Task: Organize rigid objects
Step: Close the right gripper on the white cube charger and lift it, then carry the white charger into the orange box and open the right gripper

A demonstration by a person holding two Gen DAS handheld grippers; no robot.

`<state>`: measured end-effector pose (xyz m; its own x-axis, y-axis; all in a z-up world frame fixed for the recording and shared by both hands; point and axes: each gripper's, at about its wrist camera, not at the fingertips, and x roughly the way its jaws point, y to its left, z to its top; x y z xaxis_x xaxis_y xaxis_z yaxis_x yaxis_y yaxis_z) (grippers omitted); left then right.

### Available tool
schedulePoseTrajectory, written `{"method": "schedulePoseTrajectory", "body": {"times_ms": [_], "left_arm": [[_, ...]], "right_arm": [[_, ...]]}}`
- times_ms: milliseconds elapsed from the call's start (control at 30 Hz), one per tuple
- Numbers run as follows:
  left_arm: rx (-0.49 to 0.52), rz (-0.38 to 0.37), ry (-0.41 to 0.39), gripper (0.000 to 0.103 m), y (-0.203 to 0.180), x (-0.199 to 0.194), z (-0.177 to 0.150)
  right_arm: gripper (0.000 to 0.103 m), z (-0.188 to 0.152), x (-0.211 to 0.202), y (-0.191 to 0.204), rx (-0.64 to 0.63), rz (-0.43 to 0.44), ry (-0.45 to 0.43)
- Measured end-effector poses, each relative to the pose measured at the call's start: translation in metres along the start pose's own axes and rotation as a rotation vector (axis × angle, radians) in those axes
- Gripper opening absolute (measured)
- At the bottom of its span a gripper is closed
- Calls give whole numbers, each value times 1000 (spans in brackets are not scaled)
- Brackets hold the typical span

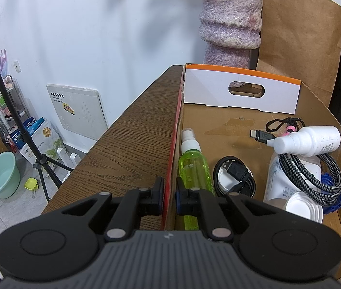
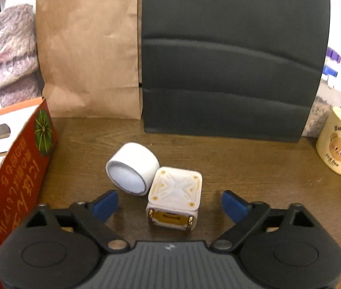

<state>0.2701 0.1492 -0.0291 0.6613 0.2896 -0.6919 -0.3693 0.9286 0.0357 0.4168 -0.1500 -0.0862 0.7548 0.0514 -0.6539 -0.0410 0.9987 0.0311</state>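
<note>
My left gripper is shut on the left wall of the cardboard box, one finger outside and one inside. Inside the box lie a green spray bottle, a coiled black cable, a white spray bottle, a braided cable and a white lid. In the right wrist view a white and gold cube stands on the table between the wide-apart blue fingers of my right gripper, which is open and touches nothing. A white tape roll lies on its side against the cube's far left.
The box's red outer wall stands left of the right gripper. Behind the cube are a brown paper bag and a black ribbed panel. A cream bear mug sits at the right. The wooden table's edge drops off left of the box.
</note>
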Motion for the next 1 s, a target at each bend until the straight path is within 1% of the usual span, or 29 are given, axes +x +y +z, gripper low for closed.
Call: {"method": "schedulePoseTrajectory", "body": {"times_ms": [67,100,133,167,200,233,533,800,1000], "left_arm": [[0,0,0,10,0,0,0],[0,0,0,10,0,0,0],[0,0,0,10,0,0,0],[0,0,0,10,0,0,0],[-1,-1,0,10,0,0,0],[-1,-1,0,10,0,0,0],[-1,-1,0,10,0,0,0],[0,-1,0,10,0,0,0],[0,-1,0,10,0,0,0]], "right_arm": [[81,0,-1,-1,6,20,-1],[69,0,-3,0,1,22,-6],[53,0,-5,0,-1,28,-13],[44,1,-7,1,-3,22,-19],[38,1,-8,-1,3,33,-22],[38,1,-8,-1,8,43,-21],[38,3,-10,-3,21,38,-26],[38,8,-28,-2,15,49,-96],[38,14,-49,4,4,82,-158]]}}
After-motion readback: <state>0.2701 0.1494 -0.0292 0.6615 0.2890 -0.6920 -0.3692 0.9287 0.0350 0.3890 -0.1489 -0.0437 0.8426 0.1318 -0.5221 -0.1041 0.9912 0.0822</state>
